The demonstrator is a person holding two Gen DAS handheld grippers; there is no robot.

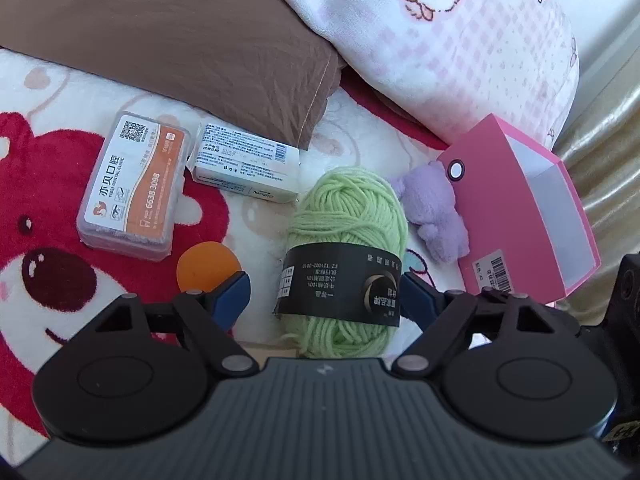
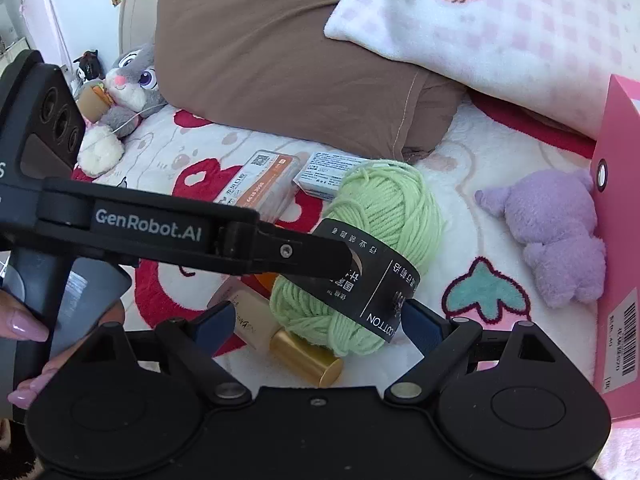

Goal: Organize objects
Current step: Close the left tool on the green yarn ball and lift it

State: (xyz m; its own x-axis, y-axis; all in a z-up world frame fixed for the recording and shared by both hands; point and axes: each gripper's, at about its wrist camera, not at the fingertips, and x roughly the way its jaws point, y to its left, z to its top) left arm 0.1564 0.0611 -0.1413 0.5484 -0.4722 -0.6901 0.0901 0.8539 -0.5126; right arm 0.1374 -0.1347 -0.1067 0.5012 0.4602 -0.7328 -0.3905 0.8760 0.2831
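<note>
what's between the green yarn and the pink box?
A purple plush toy lies between the green yarn and the pink box, resting against the box's side. Clear in both wrist views.

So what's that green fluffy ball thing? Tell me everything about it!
It is a skein of light green yarn, soft strands wound into a fat oval, with one loose end poking out near the bottom. A black paper band with white print and the word COTTON wraps its middle. It lies on its side on the fuzzy bear blanket, between the orange ball and the purple plush toy. The left gripper has its jaws on either side of it; whether they touch it is unclear.
</note>
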